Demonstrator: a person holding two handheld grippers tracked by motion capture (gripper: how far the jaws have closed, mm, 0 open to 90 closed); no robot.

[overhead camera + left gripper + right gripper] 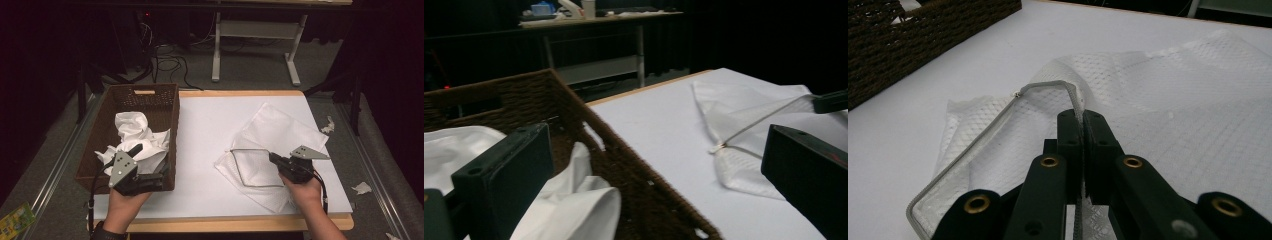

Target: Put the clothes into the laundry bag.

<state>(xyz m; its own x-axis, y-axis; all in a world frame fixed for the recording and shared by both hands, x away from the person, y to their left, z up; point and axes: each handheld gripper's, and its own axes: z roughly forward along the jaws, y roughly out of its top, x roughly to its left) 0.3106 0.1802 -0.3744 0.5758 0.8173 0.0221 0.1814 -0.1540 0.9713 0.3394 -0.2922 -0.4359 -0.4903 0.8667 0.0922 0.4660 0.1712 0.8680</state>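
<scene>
On the table: a white mesh bag (272,145) is lying flat right of centre, its grey zipper (250,167) standing open in a loop
Basket (165,97): sitting at the left edge, white cloths (132,135) bunched inside, well apart from the bag
Right gripper (1082,120): jaws pressing together on the bag's zipper edge, pinning that edge just above the table
Left gripper (157,179): hovering over the basket's near corner, jaws standing wide with nothing between them, pointing across toward the bag
Step in hand: most likely loading the cloths into the bag, the right side holding the mouth while the left is free to fetch
Doing it well: keeping the right grip steady and lifting the edge a little so the mouth is gaping; taking one cloth by a top fold, not a fistful; clearing the basket wall before crossing; feeding the cloth in through the loop, away from the zipper teeth
</scene>
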